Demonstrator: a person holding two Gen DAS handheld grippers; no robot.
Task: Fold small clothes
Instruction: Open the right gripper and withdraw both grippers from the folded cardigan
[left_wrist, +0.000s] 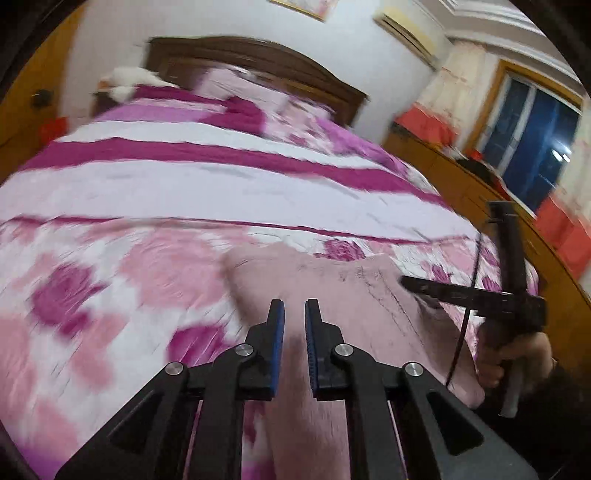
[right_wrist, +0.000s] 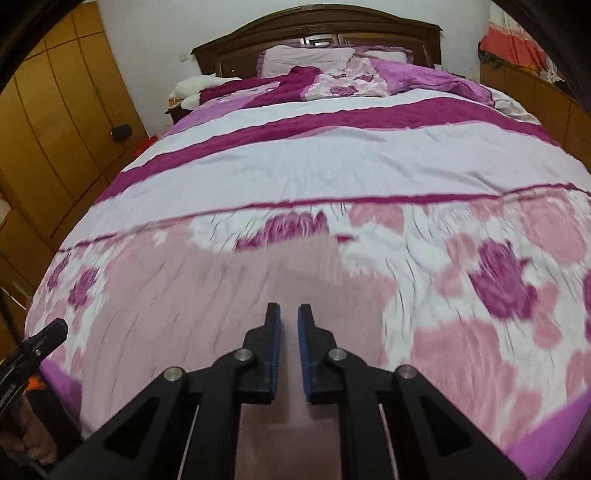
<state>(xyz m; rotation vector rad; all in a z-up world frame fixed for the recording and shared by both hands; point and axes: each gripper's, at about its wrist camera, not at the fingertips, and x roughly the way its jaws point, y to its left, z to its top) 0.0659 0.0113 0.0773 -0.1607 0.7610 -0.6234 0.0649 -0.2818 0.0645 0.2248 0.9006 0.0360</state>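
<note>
A pale pink garment (left_wrist: 351, 295) lies spread on the flowered quilt near the bed's foot, blurred by motion. In the left wrist view my left gripper (left_wrist: 294, 314) is shut on the pink garment, with cloth showing in the narrow gap between its blue pads and running back under the jaws. Held by a hand, my right gripper (left_wrist: 404, 281) comes in from the right, its tips at the garment's right side. In the right wrist view the garment (right_wrist: 221, 288) fills the lower middle, and my right gripper (right_wrist: 289, 317) is shut on it. The left gripper (right_wrist: 55, 328) shows at the lower left edge.
The bed's quilt (right_wrist: 332, 166) carries purple and white bands, with pillows (right_wrist: 306, 55) before a dark wooden headboard (right_wrist: 317, 22). Wooden wardrobes (right_wrist: 55, 110) stand on the left. A low wooden cabinet (left_wrist: 461, 184) and a window (left_wrist: 532, 140) are on the right.
</note>
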